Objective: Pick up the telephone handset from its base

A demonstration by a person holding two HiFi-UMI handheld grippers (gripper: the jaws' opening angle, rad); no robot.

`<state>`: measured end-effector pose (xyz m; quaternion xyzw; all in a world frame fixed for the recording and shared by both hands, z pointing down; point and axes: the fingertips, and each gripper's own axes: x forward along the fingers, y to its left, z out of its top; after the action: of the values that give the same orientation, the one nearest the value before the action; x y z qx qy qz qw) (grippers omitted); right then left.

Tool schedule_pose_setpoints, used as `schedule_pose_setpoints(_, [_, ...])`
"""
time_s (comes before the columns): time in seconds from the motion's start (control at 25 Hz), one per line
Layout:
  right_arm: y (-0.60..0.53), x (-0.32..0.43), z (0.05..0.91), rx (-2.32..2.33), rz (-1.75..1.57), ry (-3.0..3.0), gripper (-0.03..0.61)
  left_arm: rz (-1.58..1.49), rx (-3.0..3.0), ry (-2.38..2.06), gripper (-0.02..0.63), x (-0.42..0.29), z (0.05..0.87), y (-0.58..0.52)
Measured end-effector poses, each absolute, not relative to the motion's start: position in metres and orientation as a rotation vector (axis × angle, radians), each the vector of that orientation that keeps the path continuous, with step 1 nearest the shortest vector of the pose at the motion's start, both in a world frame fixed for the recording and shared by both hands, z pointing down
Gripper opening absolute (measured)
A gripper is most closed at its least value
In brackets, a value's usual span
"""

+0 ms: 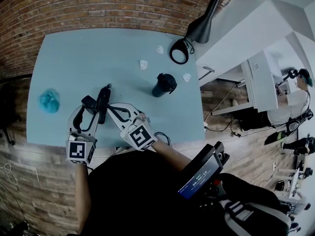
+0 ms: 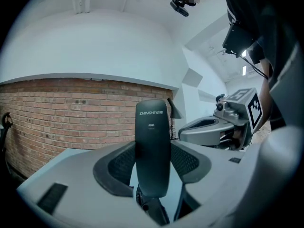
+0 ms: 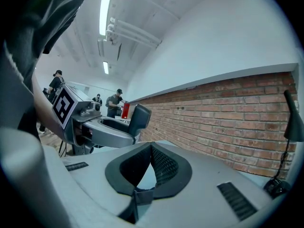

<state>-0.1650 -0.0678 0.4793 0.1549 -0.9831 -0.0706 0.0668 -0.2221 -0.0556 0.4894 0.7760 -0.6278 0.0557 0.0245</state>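
Note:
The black telephone handset (image 1: 104,102) is over the near part of the light blue table (image 1: 98,53). My left gripper (image 1: 97,108) is shut on it. In the left gripper view the handset (image 2: 152,127) stands upright between the two black pads (image 2: 118,167), which press its sides. My right gripper (image 1: 111,109) lies just right of the handset, fingertips close to it. Its pads (image 3: 164,165) meet at the tip, and my right gripper (image 3: 150,149) holds nothing. From there the handset (image 3: 140,118) shows at the end of the left gripper. I cannot pick out the base.
A dark cup (image 1: 164,84) stands mid-table. A teal crumpled ball (image 1: 49,100) lies at the left edge. A black desk lamp (image 1: 199,27) and several small white pieces (image 1: 143,64) are at the back. A brick wall (image 1: 98,6) is behind. A person (image 1: 295,100) works at a far bench.

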Motion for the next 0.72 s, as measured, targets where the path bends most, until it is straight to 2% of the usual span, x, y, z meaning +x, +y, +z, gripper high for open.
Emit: schedule_pose_setpoints(0.72, [-0.0676,-0.1641,0.4845,0.466,-0.194,-2.942,0.006,0.244,2.341,-1.961,0.260,-0.2252,0.4971,-0.0559])
